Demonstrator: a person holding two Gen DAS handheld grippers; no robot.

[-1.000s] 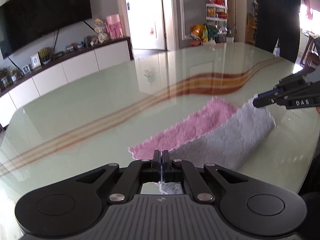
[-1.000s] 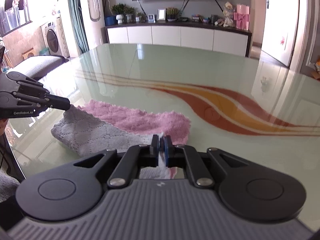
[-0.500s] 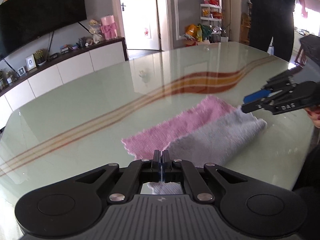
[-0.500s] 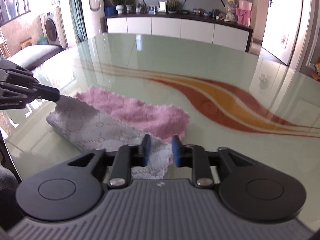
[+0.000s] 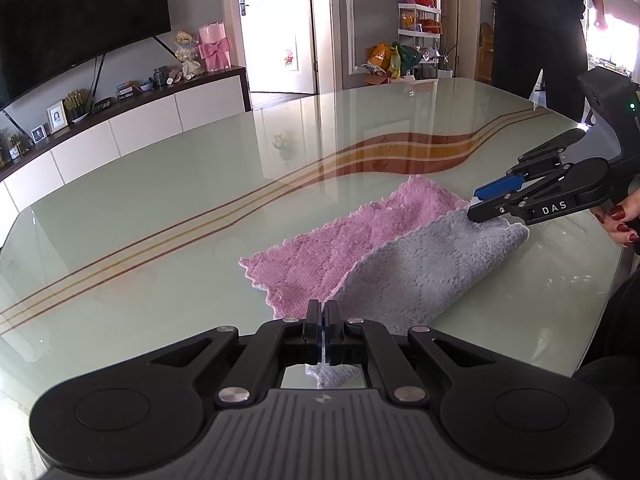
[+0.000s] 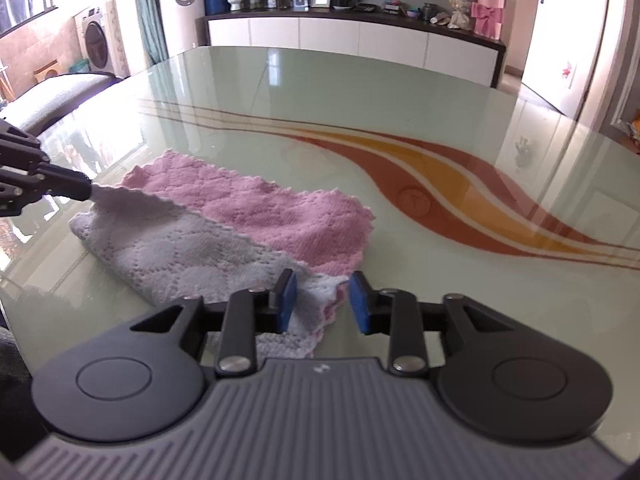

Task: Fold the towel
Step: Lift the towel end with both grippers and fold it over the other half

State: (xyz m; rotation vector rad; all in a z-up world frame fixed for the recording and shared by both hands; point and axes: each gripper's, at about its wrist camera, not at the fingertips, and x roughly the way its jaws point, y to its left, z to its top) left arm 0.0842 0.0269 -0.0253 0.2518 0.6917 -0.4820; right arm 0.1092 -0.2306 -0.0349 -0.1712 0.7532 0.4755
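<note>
A small towel, pink on one face (image 5: 352, 236) and grey-white on the other (image 5: 420, 276), lies partly folded on the glass table. The grey half is turned over the pink half (image 6: 256, 208). My left gripper (image 5: 323, 316) is shut on the towel's near corner; it shows at the left edge of the right wrist view (image 6: 86, 190), pinching that corner a little above the table. My right gripper (image 6: 322, 300) is open, its blue pads on either side of the other folded corner (image 6: 316, 300). It also shows in the left wrist view (image 5: 478, 206), jaws apart.
The pale green glass table (image 5: 200, 184) has a red and orange wave stripe (image 6: 460, 184). Its near edge is just below the towel. A person in black (image 5: 536, 24) stands at the far right. A white sideboard (image 6: 360, 40) lines the wall.
My right gripper has opened and let go of its towel corner, which now rests on the table. The left gripper still pinches its corner. The grey half has come down over the pink half.
</note>
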